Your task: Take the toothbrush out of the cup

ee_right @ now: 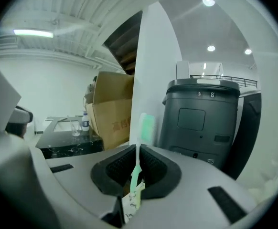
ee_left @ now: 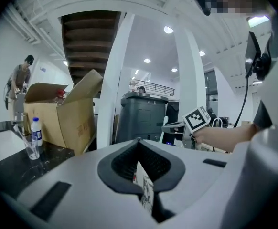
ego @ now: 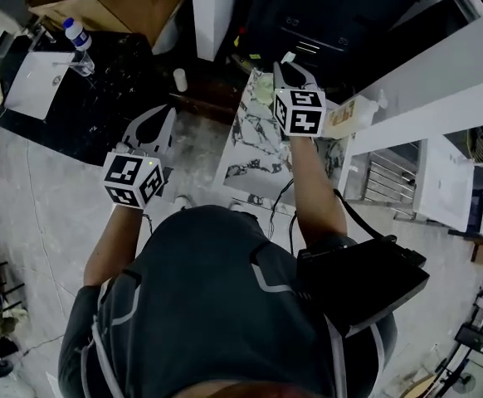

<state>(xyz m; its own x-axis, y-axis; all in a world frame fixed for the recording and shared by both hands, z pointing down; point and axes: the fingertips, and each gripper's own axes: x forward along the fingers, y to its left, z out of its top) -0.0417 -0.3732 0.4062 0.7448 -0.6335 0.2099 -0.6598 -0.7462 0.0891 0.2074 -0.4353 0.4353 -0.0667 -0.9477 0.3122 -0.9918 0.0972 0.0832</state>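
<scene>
1. Note the right hand-held gripper (ego: pixel 292 71) pinched shut on the toothbrush (ee_right: pixel 139 152): handle low between the jaws, green bristle head poking up past the jaw tips.
2. Can't spot the cup in any view tbh, so probably already out of it, hanging above the marble desk (ego: pixel 254 152) under that hand-held gripper.
3. Don't loosen the pinch: thin slick handle, easy to let swivel or drop.
4. Lift straight and slow, no wrist twisting, to avoid flicking the head into anything ahead of the jaws.
5. Leave the left hand-held gripper (ee_left: pixel 139 143) alone: jaws together, nothing between them, off to the side of the right one and well apart from the toothbrush.
6. Pick a bare patch of marble desk below the jaws before setting down, then lower handle-end first and only then open up.
</scene>
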